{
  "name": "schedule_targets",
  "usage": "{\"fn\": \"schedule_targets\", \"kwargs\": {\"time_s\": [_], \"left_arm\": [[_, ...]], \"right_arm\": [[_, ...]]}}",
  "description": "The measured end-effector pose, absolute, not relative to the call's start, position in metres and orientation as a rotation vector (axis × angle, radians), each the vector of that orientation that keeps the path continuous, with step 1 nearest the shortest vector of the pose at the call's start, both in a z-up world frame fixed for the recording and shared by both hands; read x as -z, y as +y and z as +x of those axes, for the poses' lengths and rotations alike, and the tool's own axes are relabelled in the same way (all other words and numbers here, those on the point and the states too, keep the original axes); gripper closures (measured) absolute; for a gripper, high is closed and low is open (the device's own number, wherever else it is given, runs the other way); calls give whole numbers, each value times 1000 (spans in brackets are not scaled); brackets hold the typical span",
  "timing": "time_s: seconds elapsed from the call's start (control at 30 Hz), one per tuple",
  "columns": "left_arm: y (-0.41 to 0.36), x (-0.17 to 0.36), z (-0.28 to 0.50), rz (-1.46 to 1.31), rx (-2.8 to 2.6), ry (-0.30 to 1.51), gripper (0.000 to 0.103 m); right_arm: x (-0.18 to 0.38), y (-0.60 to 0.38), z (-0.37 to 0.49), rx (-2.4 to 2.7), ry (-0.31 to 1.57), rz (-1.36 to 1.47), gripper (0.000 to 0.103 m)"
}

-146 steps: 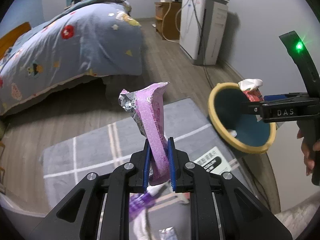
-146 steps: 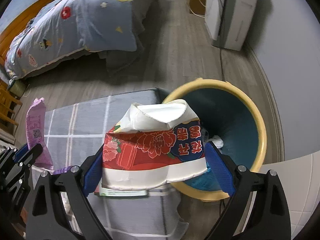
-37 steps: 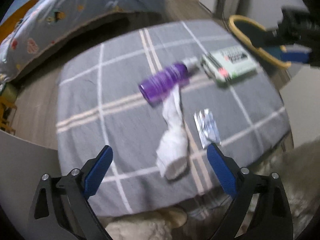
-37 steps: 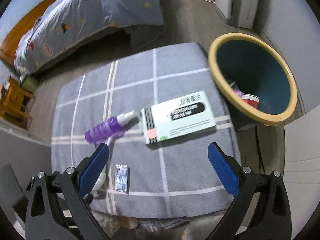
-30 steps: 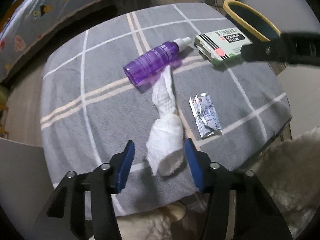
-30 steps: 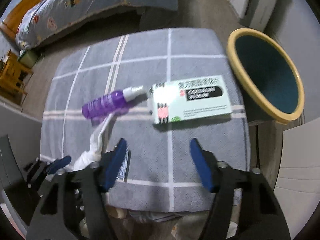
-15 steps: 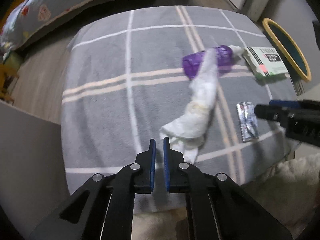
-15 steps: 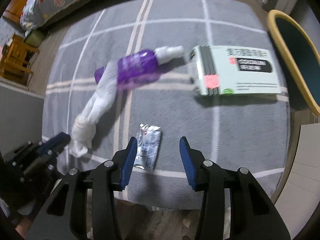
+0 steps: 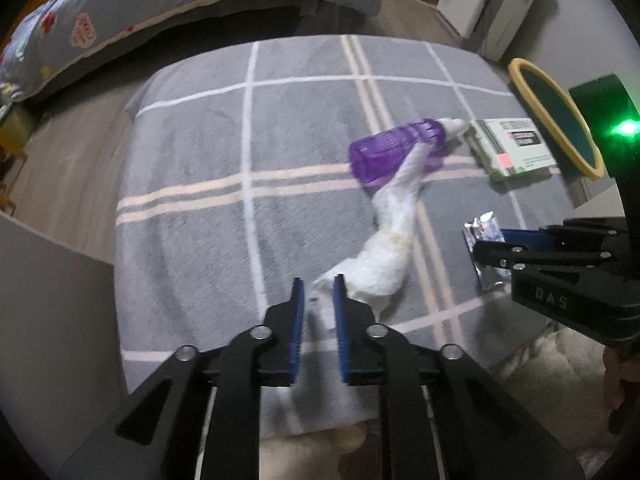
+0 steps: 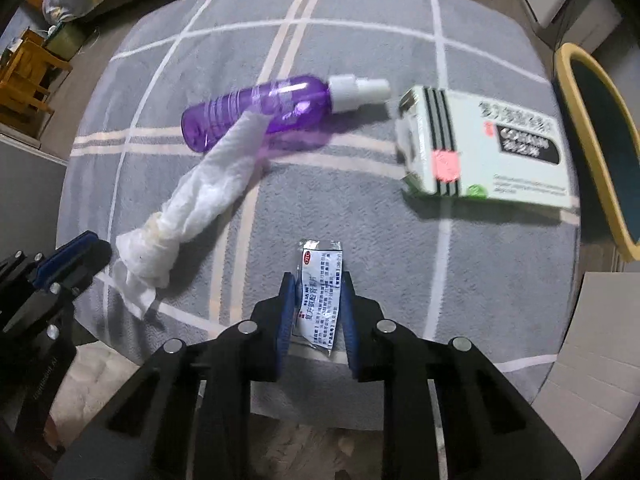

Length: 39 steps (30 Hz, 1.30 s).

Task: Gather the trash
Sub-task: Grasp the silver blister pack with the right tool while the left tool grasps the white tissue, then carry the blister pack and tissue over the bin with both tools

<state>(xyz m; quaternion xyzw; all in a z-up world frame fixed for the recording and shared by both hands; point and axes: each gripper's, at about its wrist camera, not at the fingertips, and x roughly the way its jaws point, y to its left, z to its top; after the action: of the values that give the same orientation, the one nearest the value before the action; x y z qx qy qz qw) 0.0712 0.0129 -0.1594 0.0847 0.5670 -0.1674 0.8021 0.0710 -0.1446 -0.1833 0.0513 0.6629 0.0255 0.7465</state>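
Note:
A twisted white tissue [image 9: 392, 240] lies on the grey checked cloth [image 9: 200, 140], its far end resting on a purple spray bottle [image 9: 396, 148]. My left gripper [image 9: 319, 284] points down at the tissue's near tail. Its jaws are opening, with the tail loose between the blue pads. A small foil sachet [image 10: 322, 276] sits between the pads of my right gripper [image 10: 317, 280]. These jaws are closing, and both pads touch the sachet's edges. The left gripper [image 10: 80, 252] shows at the left of the right wrist view, beside the tissue [image 10: 208, 184].
A white medicine box [image 10: 492, 152] lies right of the spray bottle [image 10: 260, 104]. A yellow-rimmed bin [image 10: 562, 68] stands off the cloth's right edge. A bed with a patterned quilt [image 9: 120, 8] is beyond the cloth. White fluffy fabric [image 9: 540, 380] lies at the near edge.
Both grippers let go of the wrappers they held earlier. Over the last second the left shifted to the tissue's near tail and narrowed. The right sank over the sachet and narrowed around it.

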Motion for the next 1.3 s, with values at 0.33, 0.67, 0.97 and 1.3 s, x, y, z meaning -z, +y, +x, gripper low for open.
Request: {"fn": "schedule_targets", "kwargs": {"time_s": [0.33, 0.67, 0.97, 1.3], "left_arm": [[-20, 154, 74, 235, 405, 1160, 44], [-42, 179, 83, 331, 401, 1240, 76], [-83, 94, 83, 336, 520, 1043, 76], [-136, 5, 113, 450, 638, 827, 76]], "right_arm": [[89, -193, 92, -101, 1279, 21, 81], [88, -233, 103, -102, 1217, 201, 81], [68, -281, 105, -45, 1124, 280, 81], [75, -349, 104, 68, 1097, 347, 81]]}}
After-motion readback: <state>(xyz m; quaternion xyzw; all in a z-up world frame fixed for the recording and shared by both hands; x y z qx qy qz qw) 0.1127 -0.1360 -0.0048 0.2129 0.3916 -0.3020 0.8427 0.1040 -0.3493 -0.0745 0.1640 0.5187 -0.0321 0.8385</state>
